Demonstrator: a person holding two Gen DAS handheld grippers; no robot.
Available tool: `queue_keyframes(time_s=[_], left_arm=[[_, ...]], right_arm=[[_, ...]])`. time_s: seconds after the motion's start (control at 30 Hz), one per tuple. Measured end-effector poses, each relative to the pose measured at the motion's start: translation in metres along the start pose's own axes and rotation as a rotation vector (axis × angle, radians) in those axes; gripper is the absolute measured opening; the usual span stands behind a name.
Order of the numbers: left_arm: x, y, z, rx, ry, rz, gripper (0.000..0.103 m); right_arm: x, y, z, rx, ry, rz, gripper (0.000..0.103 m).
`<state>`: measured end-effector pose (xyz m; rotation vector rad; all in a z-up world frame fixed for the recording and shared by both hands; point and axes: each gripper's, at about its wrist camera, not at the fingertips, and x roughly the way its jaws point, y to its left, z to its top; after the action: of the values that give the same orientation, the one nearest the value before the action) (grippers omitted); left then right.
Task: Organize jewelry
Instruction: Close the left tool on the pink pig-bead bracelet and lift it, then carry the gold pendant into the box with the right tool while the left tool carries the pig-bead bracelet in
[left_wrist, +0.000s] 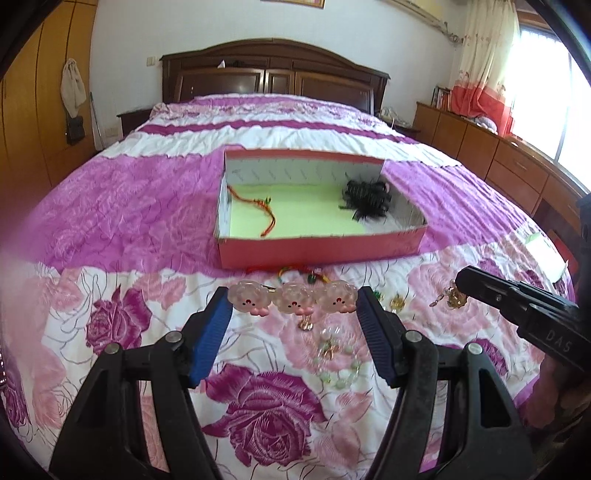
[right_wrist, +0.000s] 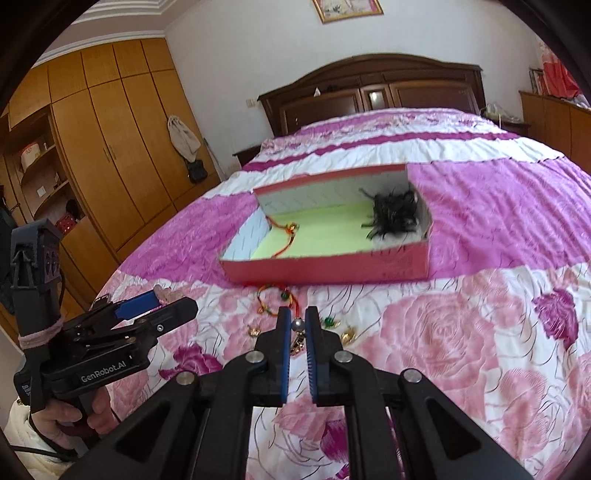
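Left gripper (left_wrist: 293, 301) clamped end to end on a pink hair clip (left_wrist: 293, 300) with three translucent bunny-like charms, one blue pad against each end, the clip spanning the whole gap and raised over the floral bedspread (left_wrist: 129, 206), on the near side of the red box (left_wrist: 317, 251). Right gripper (right_wrist: 297, 325) nearly shut, pinching a small earring (right_wrist: 297, 325) by its silvery bead at the fingertips, gold part dangling down between the pads, also on the near side of the box. Inside the box, on its green floor: a red-and-yellow cord bracelet (left_wrist: 260, 206) at the left end, a black hair clip (left_wrist: 365, 201) at the right end. Just before the box's front wall, on the bedspread: a red cord bracelet with green beads (right_wrist: 279, 299); nearer still, small gold trinkets (right_wrist: 347, 336) and a pale green bead bracelet (left_wrist: 338, 373).
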<state>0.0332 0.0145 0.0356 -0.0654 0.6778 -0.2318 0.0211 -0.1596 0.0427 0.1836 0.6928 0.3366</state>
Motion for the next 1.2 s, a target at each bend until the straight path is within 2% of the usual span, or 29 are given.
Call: queue_keyframes(time_s=[0.4,0.77,1.2], left_arm=[[0.007,-0.006,0.024,0.010,-0.086,0.007,0.062],[0.024,-0.003,0.052,0.005,-0.167,0.025,0.062],[0.059,0.006,0.083,0.018,-0.176,0.070,0.062]], right_arm=[[-0.004,-0.007,0.023,-0.046,-0.120,-0.053,0.009],[0.001,-0.014,0.058,-0.091,-0.223,-0.113,0.009],[0.031,-0.028,0.093,-0.107,-0.268,-0.182,0.009]])
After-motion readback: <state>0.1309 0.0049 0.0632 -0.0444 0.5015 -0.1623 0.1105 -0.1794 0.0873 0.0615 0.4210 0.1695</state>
